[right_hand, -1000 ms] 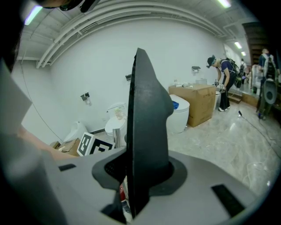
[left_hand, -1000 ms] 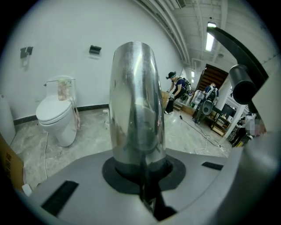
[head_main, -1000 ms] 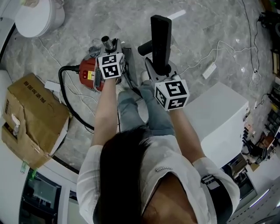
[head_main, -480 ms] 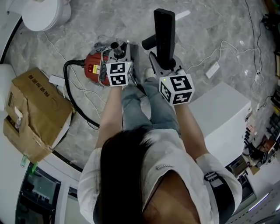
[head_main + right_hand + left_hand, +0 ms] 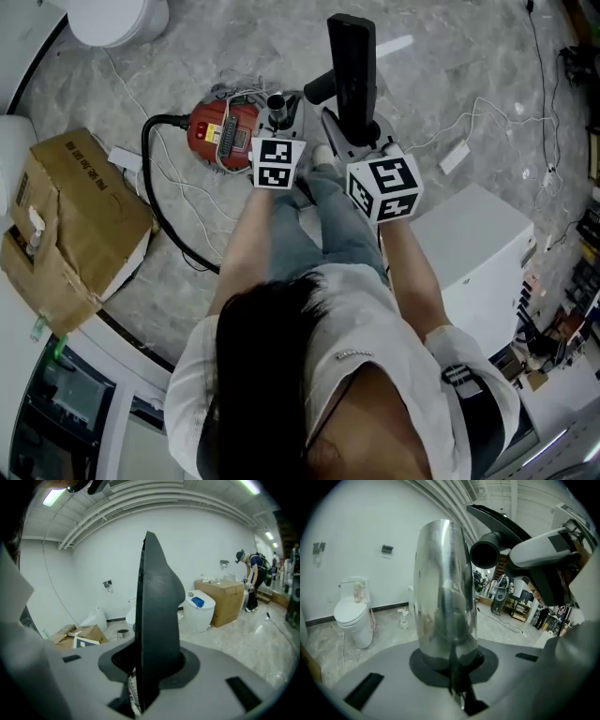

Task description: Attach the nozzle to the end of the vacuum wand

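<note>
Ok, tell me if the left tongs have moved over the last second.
Yes. In the head view the left tongs, shut on the wand, have shifted right and toward the person, away from the red vacuum body.

Loose white shirt (image 5: 384, 314); faded blue jeans (image 5: 336, 234).

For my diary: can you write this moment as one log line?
left gripper: shut on wand | right gripper: shut on nozzle | parts: apart, not joined
</note>
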